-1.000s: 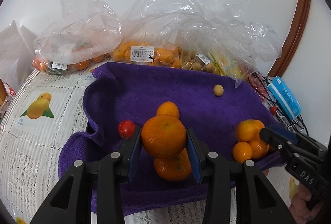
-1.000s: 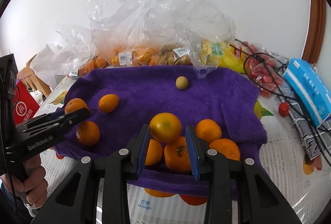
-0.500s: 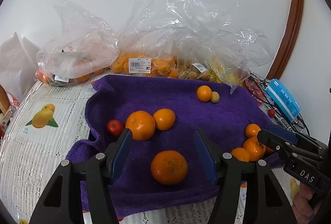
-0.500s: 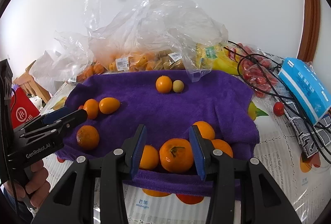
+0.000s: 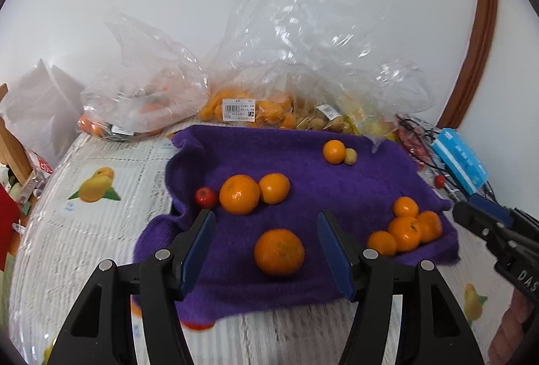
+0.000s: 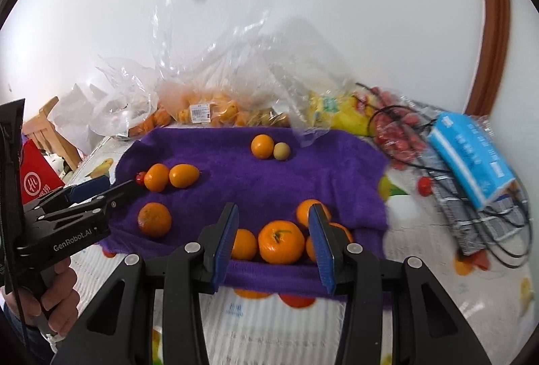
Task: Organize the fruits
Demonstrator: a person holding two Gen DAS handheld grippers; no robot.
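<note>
On the purple towel that covers the middle of the surface, the fruits lie in loose groups. A large mandarin sits alone near the towel's front edge, its dimpled end facing up; it is round, with no clear long axis. Behind it, toward the towel's left edge, a second mandarin touches an egg-shaped orange fruit, whose long axis runs roughly left to right, and a small red fruit sits just beside them. Near the back edge a small orange touches a pale yellowish fruit. At the front right corner four mandarins cluster together, one showing its green stem upward in the right wrist view. The left tongs stand wide, raised over the lone mandarin and gripping nothing. The right tongs are narrowly parted and empty above the cluster. Clear plastic bags of fruit line the surface's back edge.
</note>
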